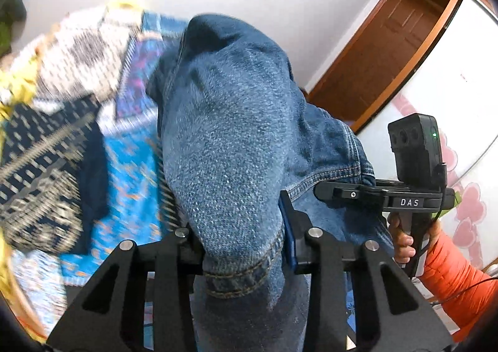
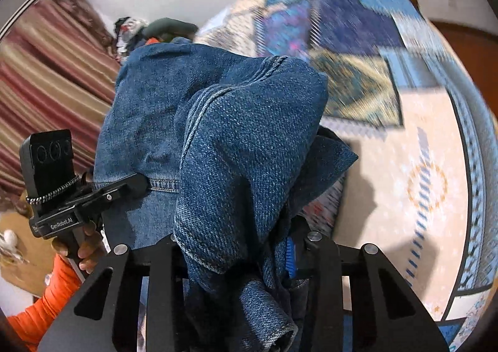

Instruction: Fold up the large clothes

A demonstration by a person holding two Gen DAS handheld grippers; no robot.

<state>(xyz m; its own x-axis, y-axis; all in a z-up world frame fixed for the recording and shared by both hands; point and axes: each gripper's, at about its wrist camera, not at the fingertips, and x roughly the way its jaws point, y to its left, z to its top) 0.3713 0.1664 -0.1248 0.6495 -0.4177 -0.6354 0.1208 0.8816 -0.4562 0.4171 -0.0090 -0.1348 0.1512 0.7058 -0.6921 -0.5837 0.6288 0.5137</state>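
A: status on the jacket (image 1: 230,134)?
B: one denim jacket, lifted off the bed (image 1: 130,165), hanging between both tools. left tool (image 1: 246,246) pinching a hem or cuff edge, right tool (image 2: 239,252) pinching a bunched seam

A: why up in the air?
B: my guess, two grips apart let it hang and spread before laying it flat to fold. background blurred, so mid-swing

A: counts?
B: two tools, one jacket. bed covers patterned, several, can't count them. no fold made yet
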